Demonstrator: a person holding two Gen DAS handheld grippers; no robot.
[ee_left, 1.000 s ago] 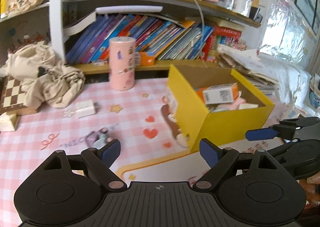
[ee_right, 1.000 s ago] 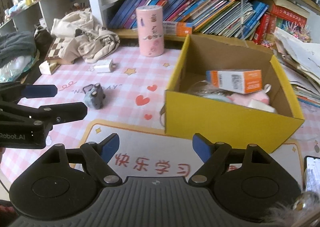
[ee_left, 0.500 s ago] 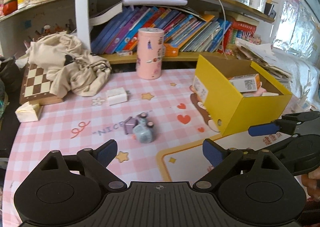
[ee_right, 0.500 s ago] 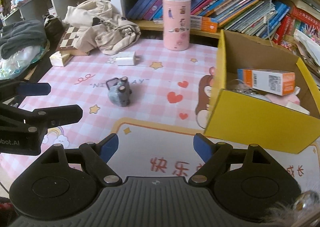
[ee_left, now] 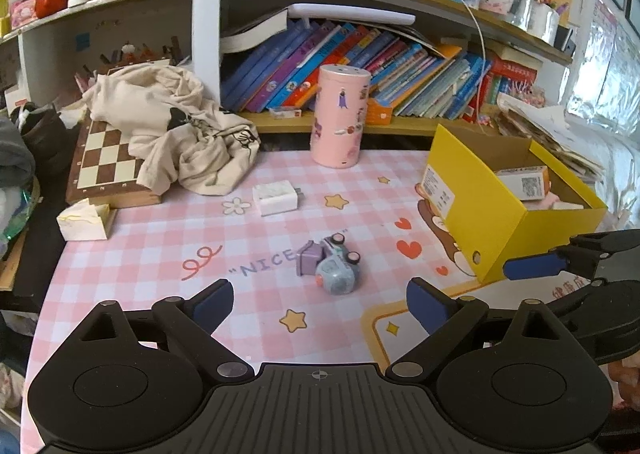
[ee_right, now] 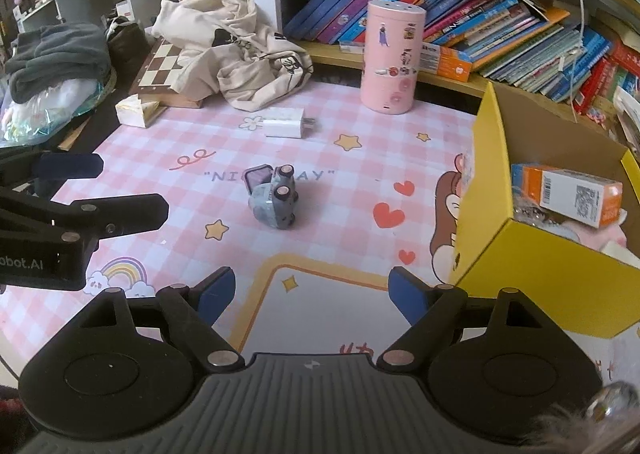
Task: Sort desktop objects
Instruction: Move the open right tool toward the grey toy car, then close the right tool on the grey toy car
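Note:
A small grey-blue toy car (ee_left: pixel 334 270) lies on its side on the pink checked mat, also in the right wrist view (ee_right: pixel 274 201). A white charger plug (ee_left: pixel 276 197) (ee_right: pixel 286 122) lies farther back. A yellow open box (ee_left: pixel 504 209) (ee_right: pixel 532 254) on the right holds an orange carton (ee_right: pixel 568 195) and other items. My left gripper (ee_left: pixel 320 304) is open and empty, just short of the car. My right gripper (ee_right: pixel 310 294) is open and empty, nearer the box; its fingers (ee_left: pixel 532 266) show at the left view's right edge.
A pink cylinder (ee_left: pixel 340 121) (ee_right: pixel 394 57) stands at the back by a shelf of books (ee_left: pixel 360 65). A beige cloth (ee_left: pixel 176 133) lies over a chessboard (ee_left: pixel 104 161) at back left. A small tissue box (ee_left: pixel 84 221) sits at the mat's left edge.
Both grippers have drawn back and swung left, away from the yellow box. The toy car now lies ahead of the left gripper. Both stay open and empty.

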